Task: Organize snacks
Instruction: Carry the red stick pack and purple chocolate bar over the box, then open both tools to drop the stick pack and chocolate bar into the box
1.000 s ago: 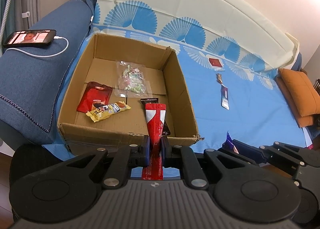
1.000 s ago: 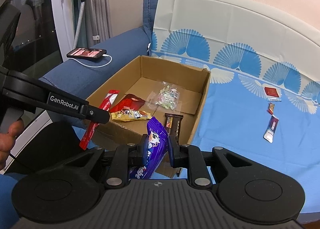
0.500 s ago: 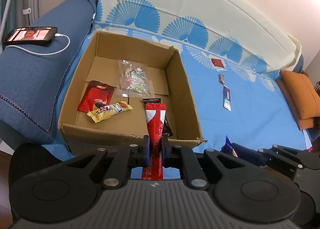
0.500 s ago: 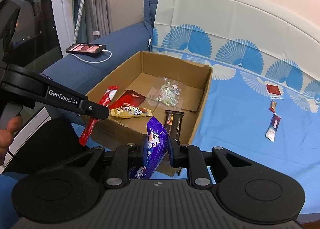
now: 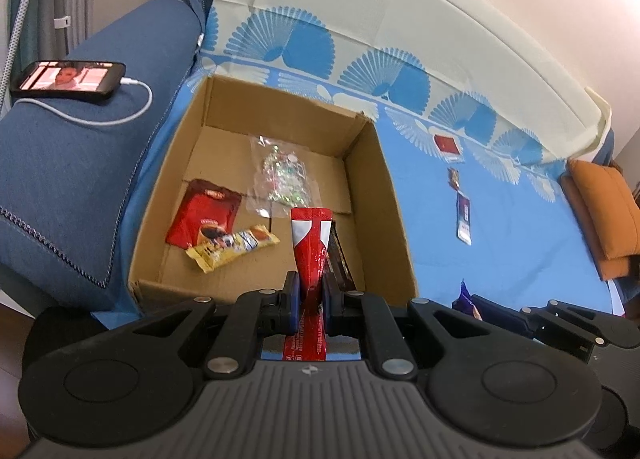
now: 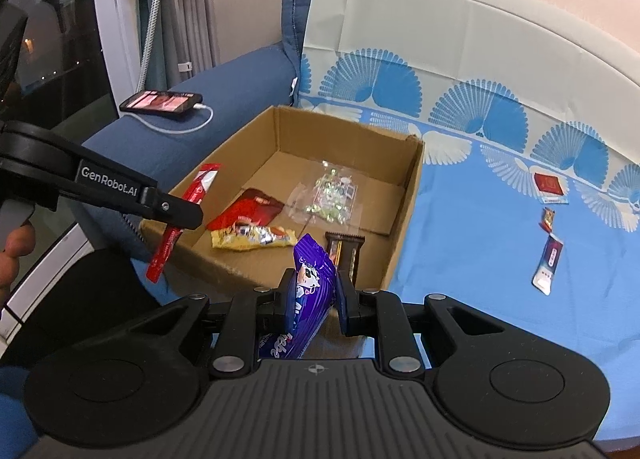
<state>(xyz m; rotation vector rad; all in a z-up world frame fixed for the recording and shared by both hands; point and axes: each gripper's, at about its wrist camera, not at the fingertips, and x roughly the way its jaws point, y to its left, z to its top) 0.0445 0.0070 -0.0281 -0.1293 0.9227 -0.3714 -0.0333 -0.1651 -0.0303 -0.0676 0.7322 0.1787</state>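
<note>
A blue sofa (image 6: pixel 224 91) draped with a fan-patterned blue and cream cover (image 6: pixel 480 219) carries an open cardboard box (image 5: pixel 372 195) beside its armrest, where a phone (image 5: pixel 68 77) lies on a white cable. Inside the box lie a clear bag of sweets (image 5: pixel 282 179), a dark red pouch (image 5: pixel 206 213), a yellow snack bar (image 5: pixel 232 247) and a dark brown bar (image 6: pixel 346 253) near the right wall. The left gripper (image 5: pixel 309 293) hangs at the box's near edge, its jaws pinched on a red stick sachet (image 5: pixel 311 243) about halfway along, so the sachet's upper end rises above the fingers over the box floor and its lower end trails back under them. The right gripper (image 6: pixel 313 295) sits just outside the near right corner, clamped on a purple wrapped chocolate (image 6: pixel 310 279) that stands up between the pads, its crimped top above them. Out on the cover, well apart from the box, lie a red square packet (image 6: pixel 548 185), a tiny wrapped sweet (image 6: pixel 547 219) and a slim white and purple sachet (image 6: pixel 547 267).
</note>
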